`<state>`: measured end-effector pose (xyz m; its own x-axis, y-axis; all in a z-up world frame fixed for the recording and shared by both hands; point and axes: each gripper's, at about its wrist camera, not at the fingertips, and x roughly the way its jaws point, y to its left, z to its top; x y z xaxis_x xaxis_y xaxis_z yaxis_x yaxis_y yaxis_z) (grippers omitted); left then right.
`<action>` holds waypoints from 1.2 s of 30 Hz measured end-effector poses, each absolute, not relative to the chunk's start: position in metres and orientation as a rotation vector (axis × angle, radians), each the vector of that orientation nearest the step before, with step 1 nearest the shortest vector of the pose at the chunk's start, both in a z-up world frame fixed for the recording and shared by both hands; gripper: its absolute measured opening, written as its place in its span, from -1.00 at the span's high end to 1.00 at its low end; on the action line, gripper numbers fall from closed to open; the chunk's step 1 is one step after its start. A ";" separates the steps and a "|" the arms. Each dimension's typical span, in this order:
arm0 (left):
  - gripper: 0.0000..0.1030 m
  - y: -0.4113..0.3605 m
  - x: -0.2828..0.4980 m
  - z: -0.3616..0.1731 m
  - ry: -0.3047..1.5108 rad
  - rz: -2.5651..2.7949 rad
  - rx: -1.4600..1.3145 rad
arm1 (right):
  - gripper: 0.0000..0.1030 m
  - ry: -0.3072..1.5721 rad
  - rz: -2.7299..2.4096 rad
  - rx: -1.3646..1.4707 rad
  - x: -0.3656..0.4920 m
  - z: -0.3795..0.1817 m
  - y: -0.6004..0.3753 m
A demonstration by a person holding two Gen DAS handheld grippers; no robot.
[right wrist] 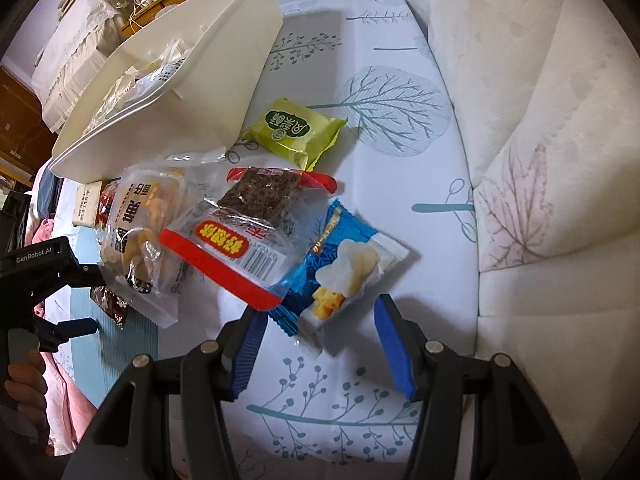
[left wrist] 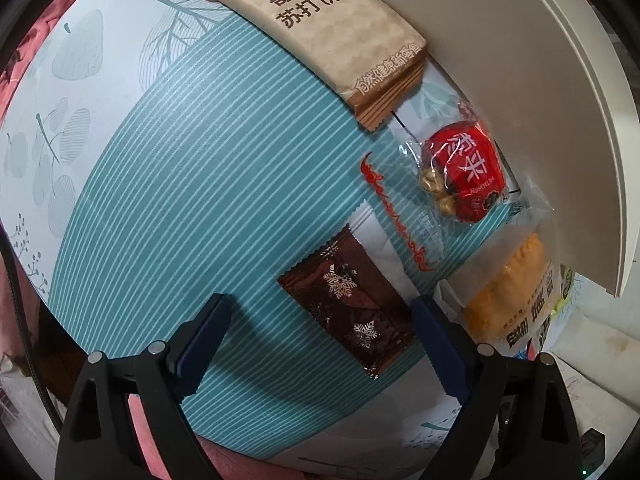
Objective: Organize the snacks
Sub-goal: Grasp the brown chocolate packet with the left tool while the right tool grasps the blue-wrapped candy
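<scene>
Left gripper (left wrist: 320, 344) hovering low over the table, fingers spread wide, gripping nothing; brown snowflake packet (left wrist: 352, 304) lying flat between them, closer to the right finger (left wrist: 440, 344), apparently not touching either. Lying on the teal striped patch of the leaf-print tablecloth (left wrist: 200, 184). Sitting beyond it: clear packet with a red-wrapped snack (left wrist: 464, 176), then tan cracker packet (left wrist: 320, 36) further out, both just beside the white bin wall (left wrist: 520, 80). Orange-yellow bag (left wrist: 508, 292) showing right of the right finger, edge slightly blurred.

Right gripper (right wrist: 316, 344) also spread open and holding nothing, hanging just short of the blue-and-white puff snack bag (right wrist: 340, 264). Overlapping that bag on its left: red-edged clear packet with a dark square cake (right wrist: 248, 232). Resting left of that: clear bag of yellowish pastry (right wrist: 140, 232). Green packet (right wrist: 296, 132) lying apart, farther back, next to the white bin (right wrist: 224, 92). Bin holding some clear-wrapped items, contents hard to make out. Left gripper body (right wrist: 48, 280) visible at the left edge, hand (right wrist: 20, 380) underneath. Cream cushion (right wrist: 540, 160) bordering the table on the right.
</scene>
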<state>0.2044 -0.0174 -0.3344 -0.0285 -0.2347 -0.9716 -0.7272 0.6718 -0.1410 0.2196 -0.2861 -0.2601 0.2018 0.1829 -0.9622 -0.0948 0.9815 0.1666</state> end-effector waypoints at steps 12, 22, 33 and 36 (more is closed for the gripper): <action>-0.52 -0.035 0.222 -0.331 1.611 0.513 -0.843 | -0.08 1.348 0.204 0.040 0.228 -0.267 -0.278; 0.10 -0.046 0.229 -0.321 1.597 0.465 -0.885 | 0.09 1.337 0.203 -0.035 0.223 -0.267 -0.264; 0.41 -0.054 0.224 -0.314 1.618 0.434 -0.873 | 0.26 1.361 0.210 0.010 0.208 -0.266 -0.268; 0.51 -0.054 0.222 -0.311 1.625 0.429 -0.862 | 0.30 1.369 0.215 0.020 0.199 -0.264 -0.269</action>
<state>0.2223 -0.0535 -0.3113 -0.0393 -0.3000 -0.9531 -0.7312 0.6588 -0.1772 0.1991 -0.2691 -0.2644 0.1836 0.1645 -0.9691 -0.1411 0.9801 0.1396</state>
